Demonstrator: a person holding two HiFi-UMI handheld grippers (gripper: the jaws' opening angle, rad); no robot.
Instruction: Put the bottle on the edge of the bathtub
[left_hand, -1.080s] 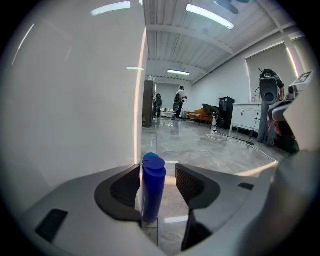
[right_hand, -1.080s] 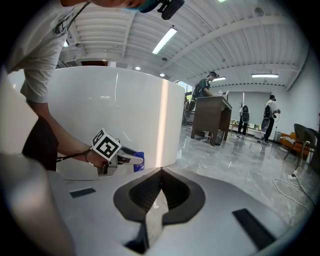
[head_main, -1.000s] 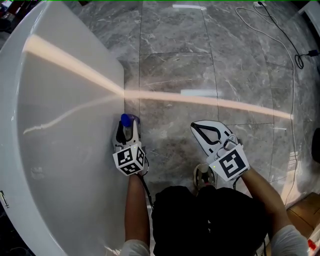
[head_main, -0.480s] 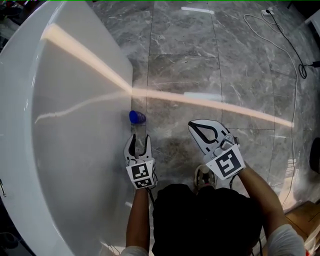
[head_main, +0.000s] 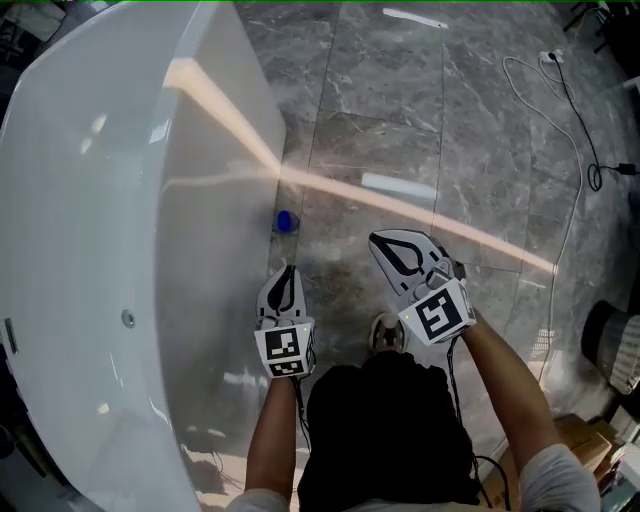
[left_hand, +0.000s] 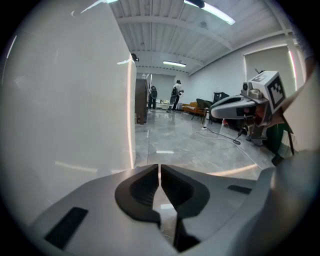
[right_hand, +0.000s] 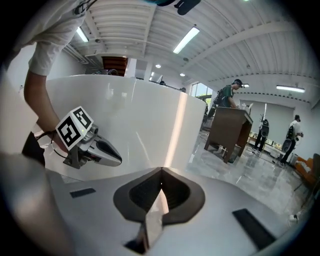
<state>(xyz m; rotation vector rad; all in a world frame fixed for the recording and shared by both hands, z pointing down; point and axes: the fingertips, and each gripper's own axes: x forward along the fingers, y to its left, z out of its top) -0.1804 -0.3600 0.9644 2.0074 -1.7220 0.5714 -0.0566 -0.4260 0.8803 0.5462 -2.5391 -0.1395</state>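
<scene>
The bottle (head_main: 285, 222), clear with a blue cap, stands upright where the white bathtub's (head_main: 110, 200) outer wall meets the grey floor. My left gripper (head_main: 288, 272) is a short way back from it, apart from it. Its jaws are closing to a thin slit and hold nothing. In the left gripper view (left_hand: 160, 172) the bottle is out of sight; the tub wall (left_hand: 65, 95) fills the left. My right gripper (head_main: 381, 243) hangs over the floor to the right, shut and empty (right_hand: 161, 172). Each gripper shows in the other's view: the right (left_hand: 214, 107), the left (right_hand: 118, 160).
A shoe (head_main: 385, 335) stands on the floor between the grippers. A cable (head_main: 572, 120) runs from a power strip (head_main: 553, 57) at the far right. A dark round object (head_main: 615, 345) sits at the right edge. A brown cabinet (right_hand: 227, 132) and people stand far off.
The left gripper let go of the bottle and drew back toward me. Its jaws then came together. The bottle stayed upright by the tub. The right gripper barely moved.
</scene>
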